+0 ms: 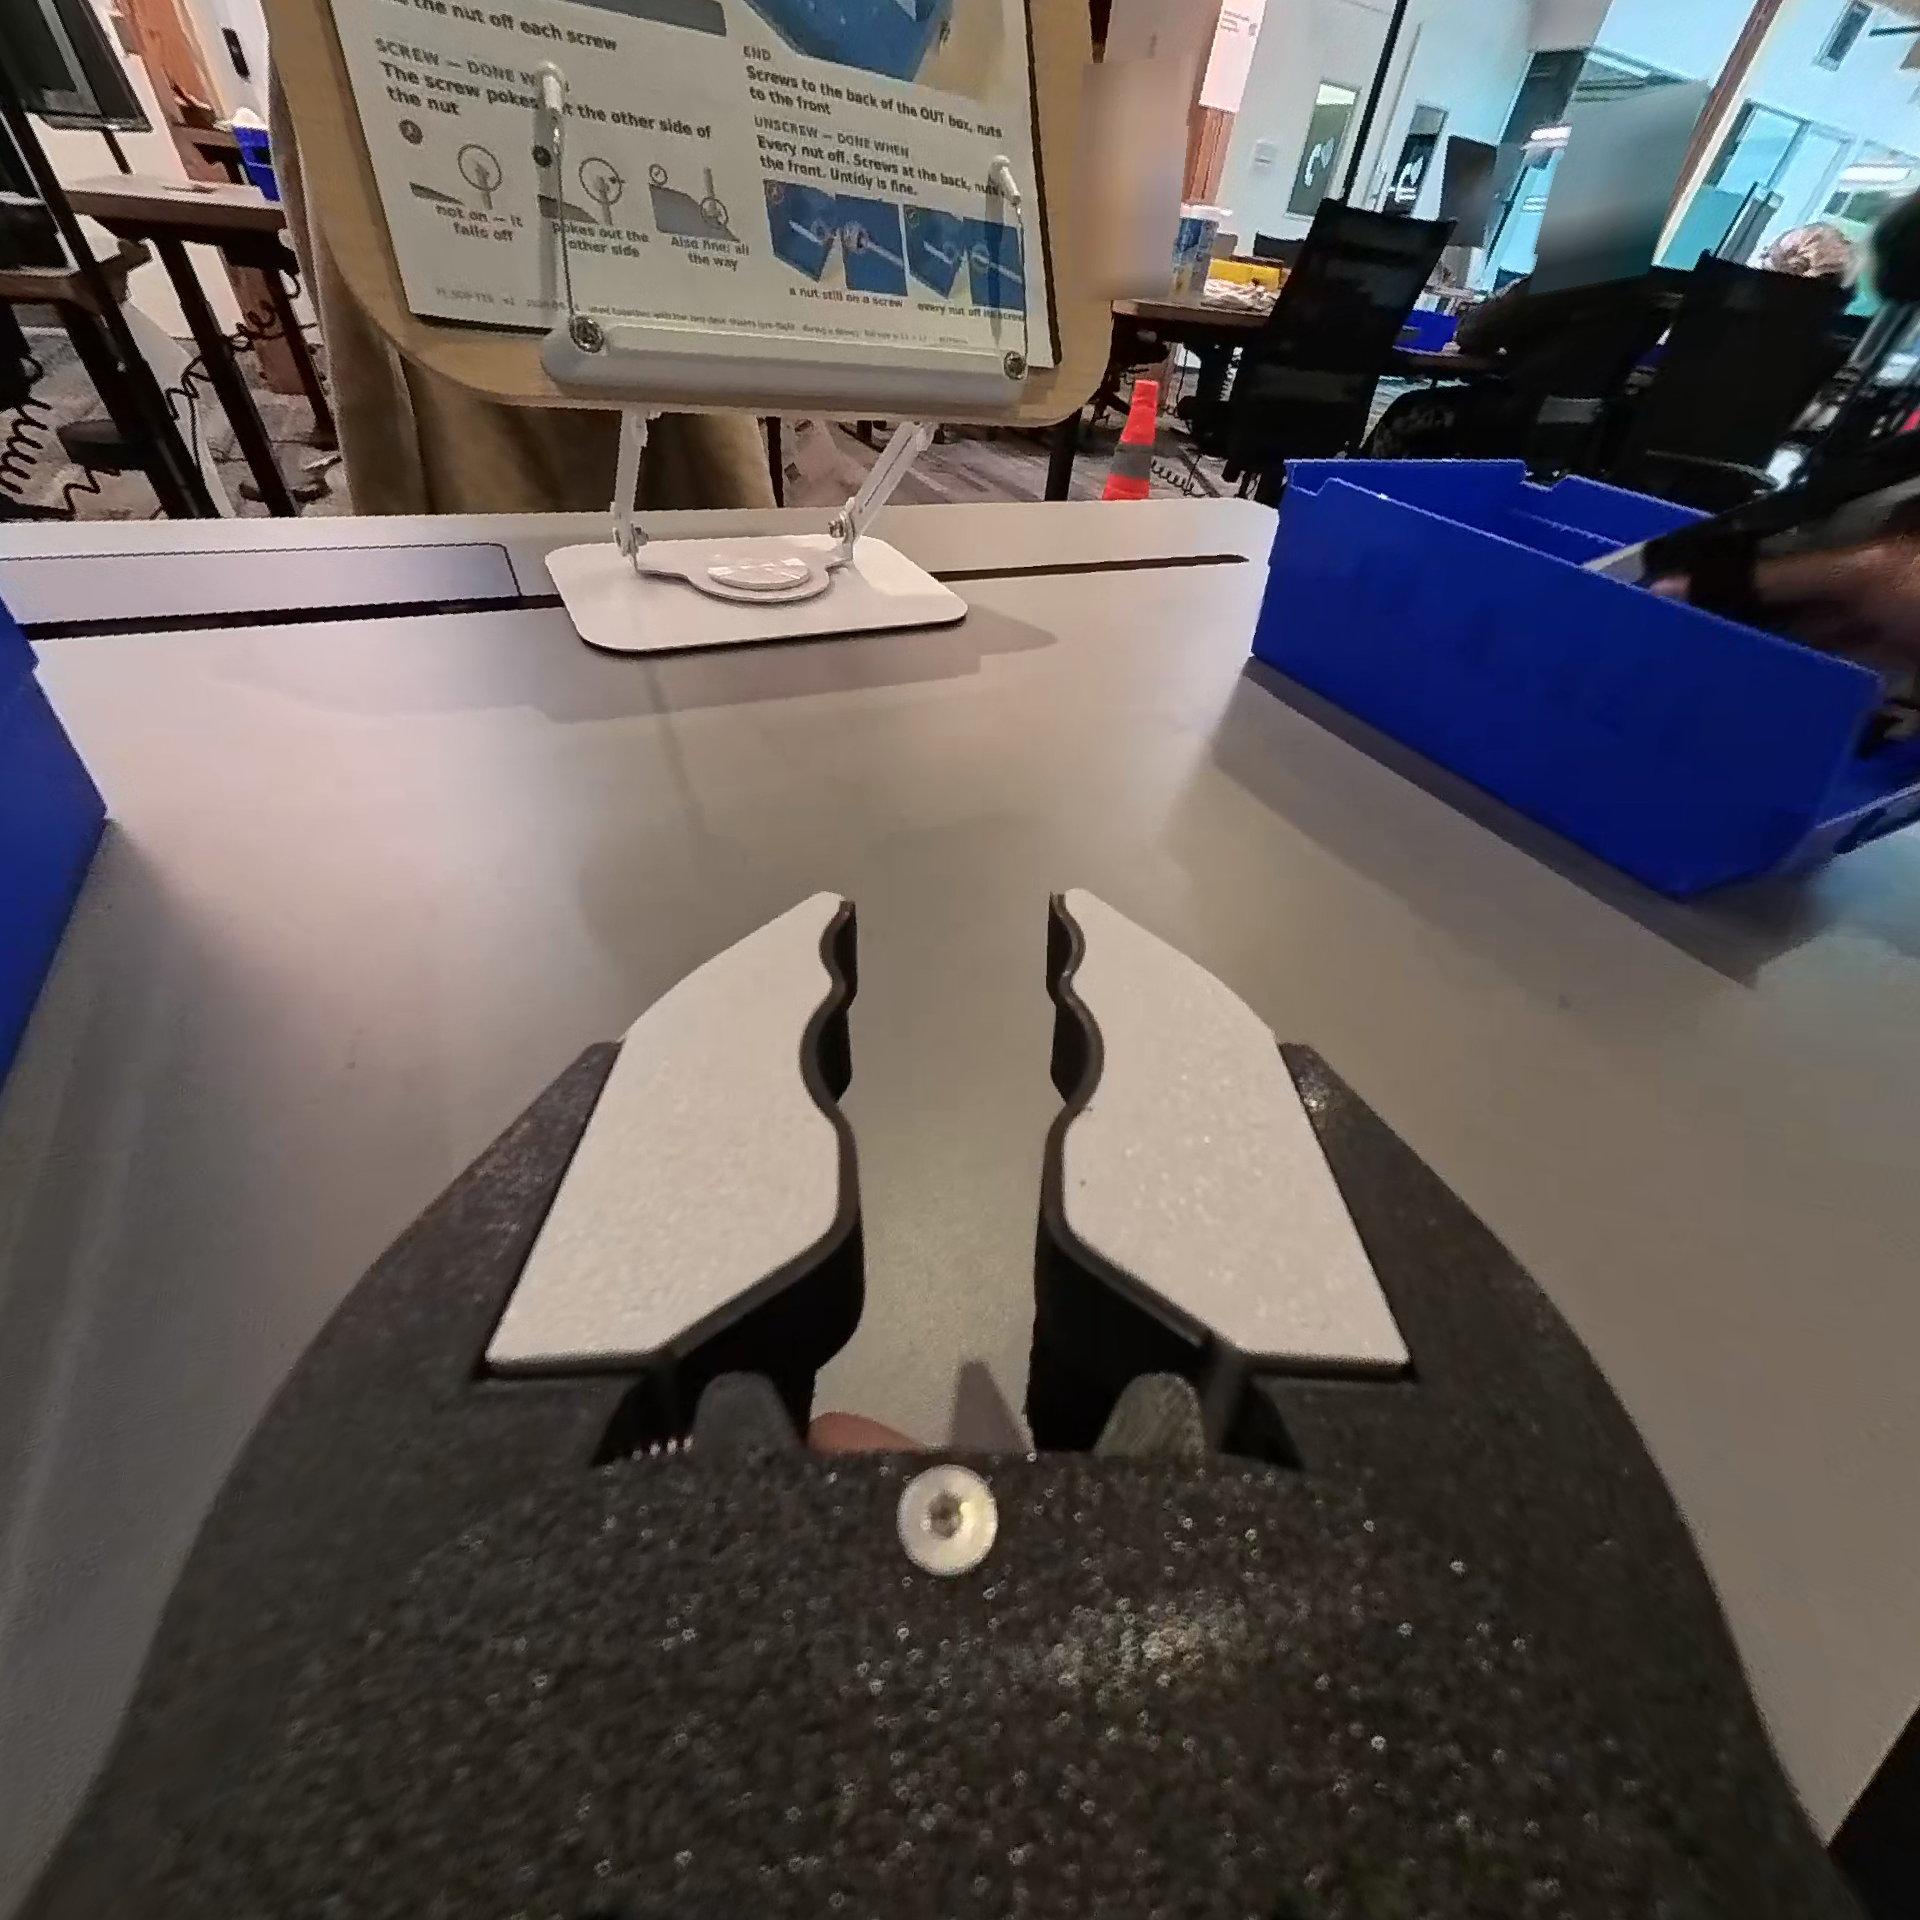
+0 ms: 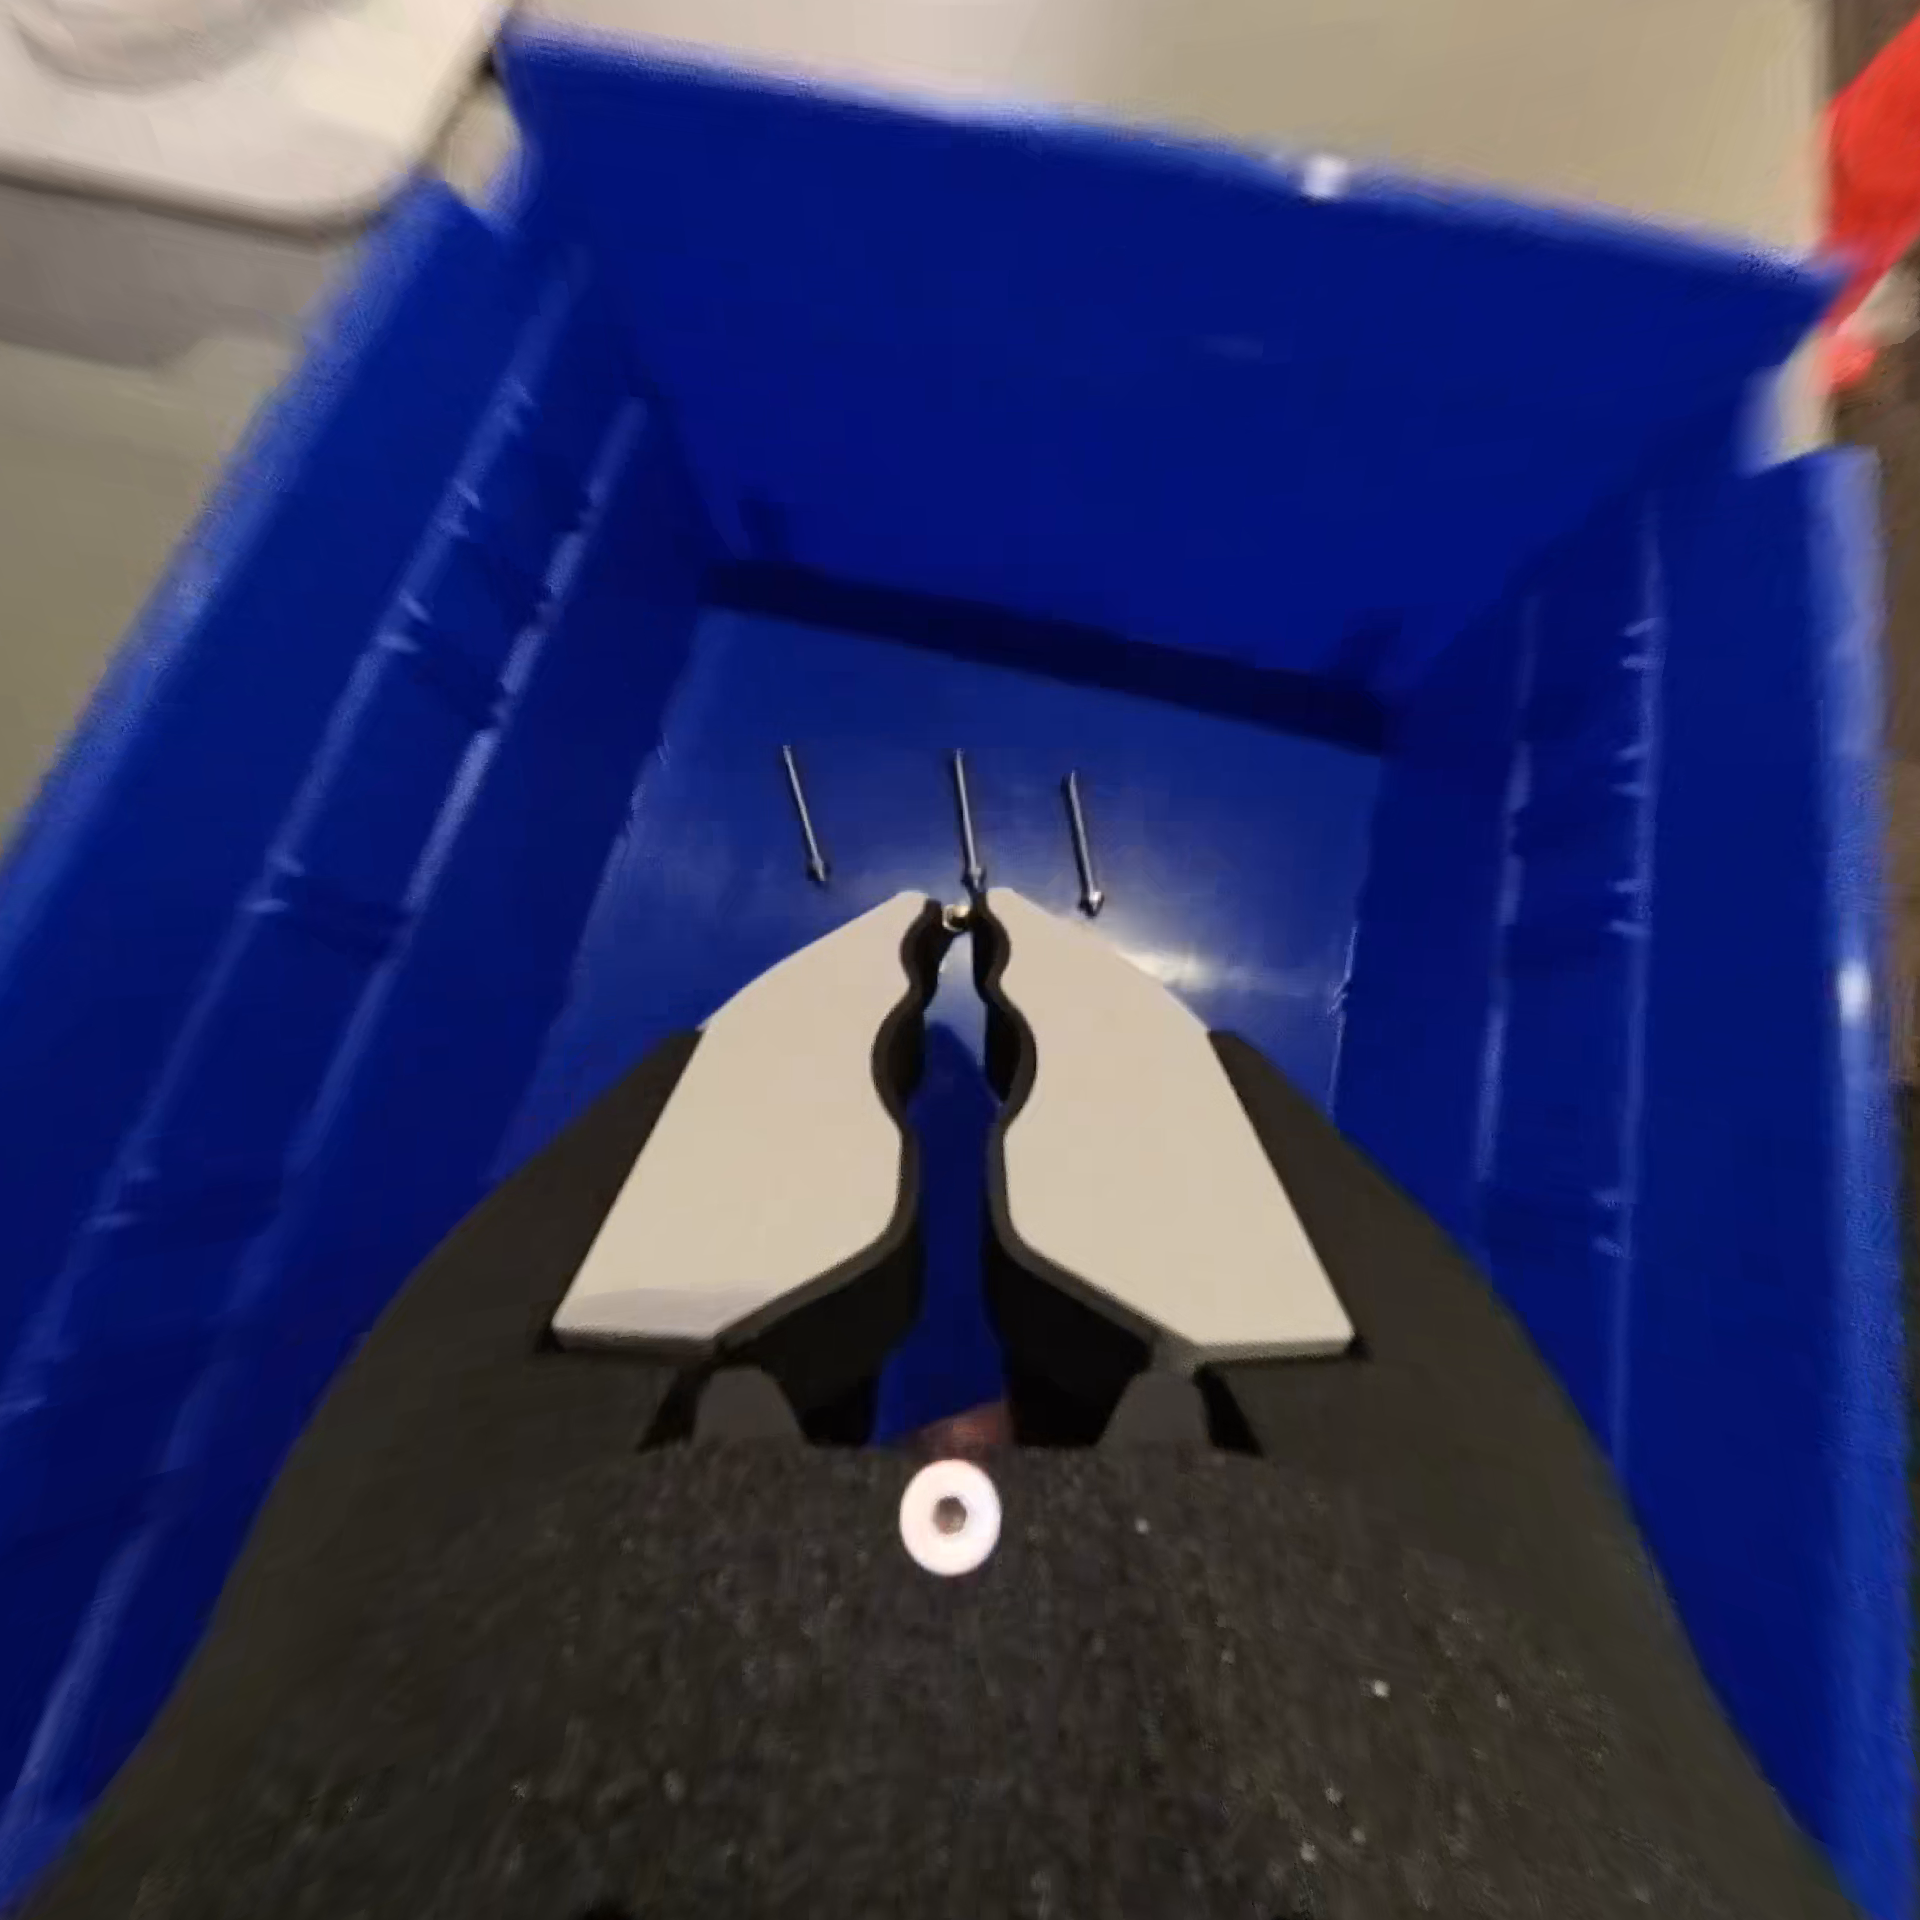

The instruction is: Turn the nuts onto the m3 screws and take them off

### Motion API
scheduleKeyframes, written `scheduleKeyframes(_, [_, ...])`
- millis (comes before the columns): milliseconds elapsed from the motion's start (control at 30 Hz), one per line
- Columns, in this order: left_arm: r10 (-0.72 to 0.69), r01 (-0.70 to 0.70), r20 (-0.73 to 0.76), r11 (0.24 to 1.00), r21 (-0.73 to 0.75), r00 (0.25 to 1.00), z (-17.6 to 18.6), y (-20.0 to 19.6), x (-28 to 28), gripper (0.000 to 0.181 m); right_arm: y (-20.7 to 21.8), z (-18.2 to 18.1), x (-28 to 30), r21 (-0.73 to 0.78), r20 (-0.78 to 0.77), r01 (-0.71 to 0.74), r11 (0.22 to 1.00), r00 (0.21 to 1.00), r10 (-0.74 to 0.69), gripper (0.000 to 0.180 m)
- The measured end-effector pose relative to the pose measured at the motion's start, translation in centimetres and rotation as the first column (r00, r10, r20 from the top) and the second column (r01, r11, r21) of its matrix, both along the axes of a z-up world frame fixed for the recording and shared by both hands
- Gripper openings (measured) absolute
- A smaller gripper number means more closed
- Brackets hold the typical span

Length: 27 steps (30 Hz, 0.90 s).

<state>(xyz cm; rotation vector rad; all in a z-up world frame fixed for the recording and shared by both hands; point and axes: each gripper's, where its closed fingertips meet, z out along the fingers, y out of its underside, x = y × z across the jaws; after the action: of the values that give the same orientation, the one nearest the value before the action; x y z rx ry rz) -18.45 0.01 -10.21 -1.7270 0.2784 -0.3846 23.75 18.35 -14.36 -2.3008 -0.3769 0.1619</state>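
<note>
My left gripper (image 1: pixel 951 914) is open and empty, held low over the grey table (image 1: pixel 520 935). My right gripper (image 2: pixel 956 906) is down inside a blue bin (image 2: pixel 935 416), its jaws nearly closed on a tiny brass-coloured nut (image 2: pixel 957 913) at the tips. Three thin dark screws (image 2: pixel 966 821) lie side by side on the bin floor just beyond the tips; the middle one's head is right at the nut. The same bin (image 1: pixel 1507 707) stands to the right in the left wrist view, where the right gripper (image 1: pixel 1631 556) reaches into it. The right wrist view is blurred.
A printed sheet (image 1: pixel 727 187) on a white stand (image 1: pixel 758 603) sits at the table's far edge. A second blue bin (image 1: pixel 31 831) shows at the left edge. An orange cone (image 1: pixel 1138 442), desks and black chairs lie beyond the table. The grippers' ends are close to 45 centimeters from one another.
</note>
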Motion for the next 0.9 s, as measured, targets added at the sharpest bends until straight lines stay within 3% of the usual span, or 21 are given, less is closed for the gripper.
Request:
scheduleKeyframes(67, [-0.004,0.004,0.007,1.000,-0.003,1.000,0.0,0.0,0.0,0.035,0.4,-1.5,0.1,-0.084,0.033,-0.019,0.996,0.999,0.021,0.006])
scheduleKeyframes(300, [-0.010,0.010,-0.007,1.000,0.003,1.000,0.0,0.0,0.2,0.035,0.9,-3.0,1.5,-0.113,0.134,-0.020,0.993,0.990,0.035,0.006])
scheduleKeyframes(500, [-0.010,0.010,-0.031,1.000,0.009,0.999,-0.1,-0.1,0.4,0.035,-2.2,-4.0,2.7,-0.281,0.197,0.049,0.959,0.980,0.007,0.006])
scheduleKeyframes(600, [-0.010,0.011,-0.036,1.000,0.010,0.999,-0.1,-0.1,0.4,0.035,-3.4,-3.6,2.4,-0.281,0.185,0.047,0.958,0.983,0.006,0.020])
scheduleKeyframes(700, [-0.008,0.009,-0.029,1.000,0.013,1.000,0.0,-0.1,0.4,0.035,-4.6,0.3,1.2,-0.152,0.124,0.049,0.987,0.992,-0.030,0.017])
scheduleKeyframes(767, [-0.006,0.007,-0.019,1.000,0.011,1.000,0.0,-0.1,0.2,0.035,-5.8,5.1,-1.3,0.046,0.038,0.034,0.998,0.999,-0.036,0.017])
scheduleKeyframes(833, [-0.004,0.004,-0.008,1.000,0.006,1.000,0.0,0.0,0.1,0.035,-8.1,9.9,-5.2,0.271,-0.057,0.003,0.963,0.998,0.013,0.019])
scheduleKeyframes(900, [0.002,-0.002,-0.002,1.000,0.003,1.000,0.0,0.0,0.0,0.035,-11.1,13.6,-9.9,0.483,-0.149,0.000,0.876,0.985,0.082,0.018])
